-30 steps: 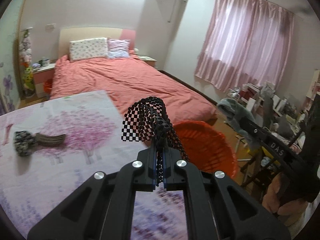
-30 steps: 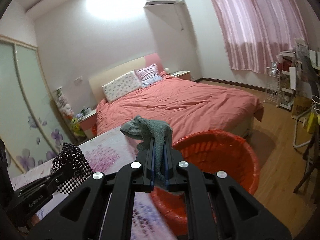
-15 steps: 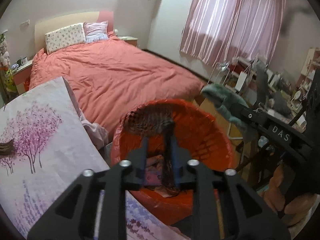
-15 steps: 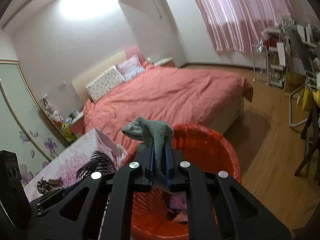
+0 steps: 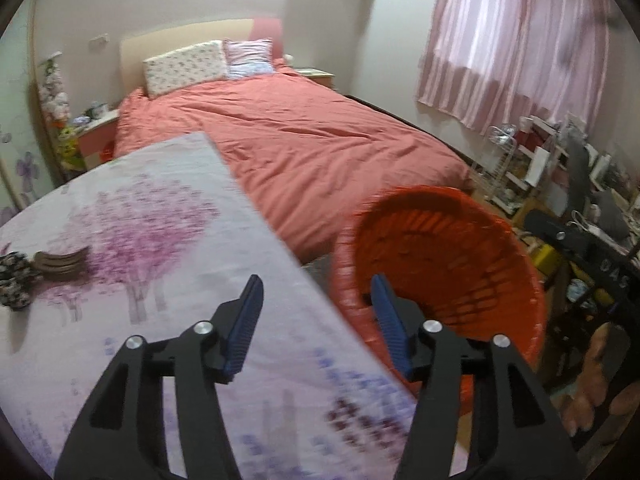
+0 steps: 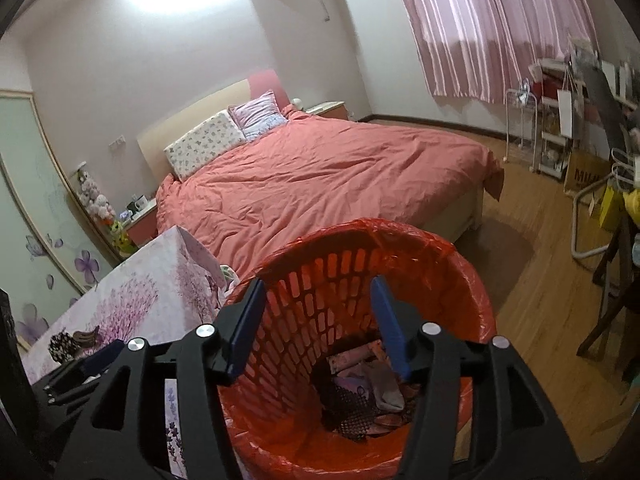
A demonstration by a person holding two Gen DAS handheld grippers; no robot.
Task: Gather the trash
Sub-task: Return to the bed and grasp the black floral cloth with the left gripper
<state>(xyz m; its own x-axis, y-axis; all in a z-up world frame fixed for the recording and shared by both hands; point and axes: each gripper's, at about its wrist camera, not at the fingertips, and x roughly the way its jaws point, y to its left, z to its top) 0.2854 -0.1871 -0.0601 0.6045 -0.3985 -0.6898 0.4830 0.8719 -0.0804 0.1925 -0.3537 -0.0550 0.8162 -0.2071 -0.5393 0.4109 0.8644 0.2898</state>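
My left gripper [image 5: 316,298] hangs over the table's edge beside the orange basket [image 5: 440,272]; its jaws are opening with nothing between them. My right gripper [image 6: 316,292] is above the orange basket [image 6: 472,292], its jaws also opening and holding nothing. At the basket's bottom lie a black checkered mesh [image 6: 352,404], a grey cloth [image 6: 384,388] and pink wrappers [image 6: 360,360]. A black patterned bundle [image 5: 14,280] and a brown curved strip [image 5: 60,264] lie on the floral tablecloth [image 5: 160,240], far left of my left gripper. The same bundle [image 6: 62,344] shows in the right wrist view.
A bed with a coral duvet [image 5: 320,144] stands behind the table and basket. Pink curtains [image 5: 512,40] cover the window on the right. Cluttered shelves and a rack [image 5: 532,160] line the right wall. Wooden floor [image 6: 540,248] lies right of the basket.
Both grippers opened. The black mesh left my left gripper and the grey cloth left my right one; both now lie in the basket. The left view swung back toward the table.
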